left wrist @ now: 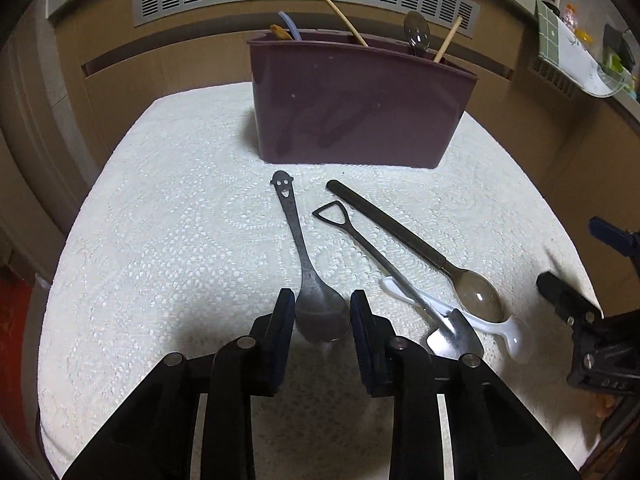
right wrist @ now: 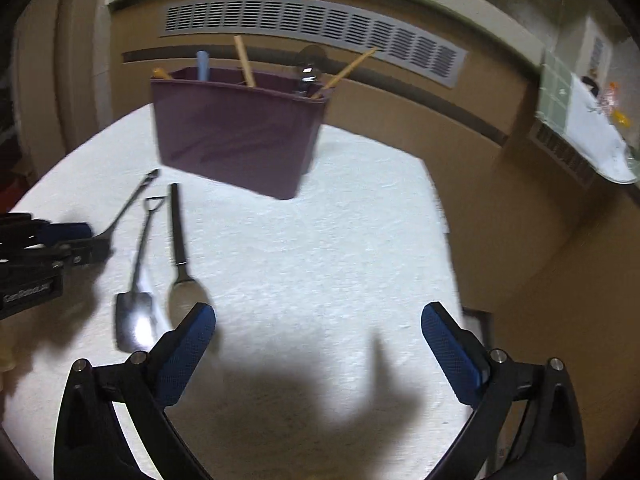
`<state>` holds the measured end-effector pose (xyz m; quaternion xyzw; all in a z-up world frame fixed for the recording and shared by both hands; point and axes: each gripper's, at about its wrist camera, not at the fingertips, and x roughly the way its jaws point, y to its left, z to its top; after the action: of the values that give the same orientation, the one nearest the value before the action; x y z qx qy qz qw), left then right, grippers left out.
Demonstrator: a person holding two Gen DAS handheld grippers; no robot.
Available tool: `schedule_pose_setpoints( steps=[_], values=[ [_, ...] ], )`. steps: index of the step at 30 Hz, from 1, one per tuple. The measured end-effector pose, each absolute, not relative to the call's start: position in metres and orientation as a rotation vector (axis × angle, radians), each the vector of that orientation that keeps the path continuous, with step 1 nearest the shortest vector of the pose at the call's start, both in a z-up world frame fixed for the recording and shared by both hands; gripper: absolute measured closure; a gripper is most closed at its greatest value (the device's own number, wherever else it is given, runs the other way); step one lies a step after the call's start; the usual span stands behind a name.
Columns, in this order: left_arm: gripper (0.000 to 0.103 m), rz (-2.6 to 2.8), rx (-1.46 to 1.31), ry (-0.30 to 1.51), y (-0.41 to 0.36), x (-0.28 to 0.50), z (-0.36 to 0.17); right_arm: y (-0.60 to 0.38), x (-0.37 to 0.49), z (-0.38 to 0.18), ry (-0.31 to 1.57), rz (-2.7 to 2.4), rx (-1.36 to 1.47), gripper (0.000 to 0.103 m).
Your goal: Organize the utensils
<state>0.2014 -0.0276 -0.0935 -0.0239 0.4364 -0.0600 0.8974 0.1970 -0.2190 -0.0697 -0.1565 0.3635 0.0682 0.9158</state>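
Left gripper (left wrist: 322,312) brackets the bowl of the smiley-handled spoon (left wrist: 304,264), lower centre of frame; whether the pads press cannot be told; a grip on the rounded bowl may slip. Right gripper (right wrist: 318,336) stands wide open, empty. Shovel-shaped spoon (left wrist: 400,280) lies just right, liable to snagging; purple caddy (left wrist: 360,112) stands upper centre.
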Motion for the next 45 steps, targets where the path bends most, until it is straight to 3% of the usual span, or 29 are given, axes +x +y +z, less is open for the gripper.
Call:
schedule_pose_setpoints(
  steps=[4, 5, 6, 8, 9, 19, 22, 23, 37, 41, 45],
  values=[
    [0.074, -0.11, -0.054, 0.827, -0.011, 0.189, -0.074, -0.203, 0.189, -0.066, 0.758, 0.251, -0.319, 0.004],
    [0.074, -0.108, -0.049, 0.808, -0.007, 0.187, -0.069, -0.198, 0.188, -0.064, 0.753, 0.269, -0.326, 0.017],
    [0.074, -0.107, -0.043, 0.785, -0.003, 0.185, -0.063, -0.189, 0.188, -0.06, 0.752, 0.301, -0.336, 0.037],
    [0.074, -0.11, -0.034, 0.74, 0.005, 0.181, -0.049, -0.177, 0.193, -0.057, 0.782, 0.363, -0.33, 0.063],
    [0.074, -0.113, -0.035, 0.726, 0.008, 0.18, -0.045, -0.17, 0.199, -0.057, 0.819, 0.422, -0.302, 0.069],
    [0.074, -0.132, -0.044, 0.653, 0.027, 0.174, -0.018, -0.1, 0.261, -0.088, 0.981, 0.534, -0.309, 0.082],
    [0.074, -0.137, -0.065, 0.655, 0.031, 0.175, -0.018, -0.094, 0.27, -0.093, 0.996, 0.51, -0.316, 0.09],
    [0.074, -0.142, -0.071, 0.657, 0.032, 0.175, -0.018, -0.093, 0.268, -0.092, 0.993, 0.513, -0.328, 0.097],
    [0.074, -0.195, -0.079, 0.641, 0.021, 0.159, 0.007, -0.139, 0.231, -0.044, 0.873, 0.526, -0.209, 0.098],
    [0.074, -0.188, -0.092, 0.649, 0.021, 0.157, 0.008, -0.125, 0.241, -0.064, 0.937, 0.544, -0.255, 0.076],
    [0.074, -0.186, -0.096, 0.657, 0.025, 0.158, 0.006, -0.104, 0.254, -0.079, 0.952, 0.551, -0.322, 0.076]
  ],
)
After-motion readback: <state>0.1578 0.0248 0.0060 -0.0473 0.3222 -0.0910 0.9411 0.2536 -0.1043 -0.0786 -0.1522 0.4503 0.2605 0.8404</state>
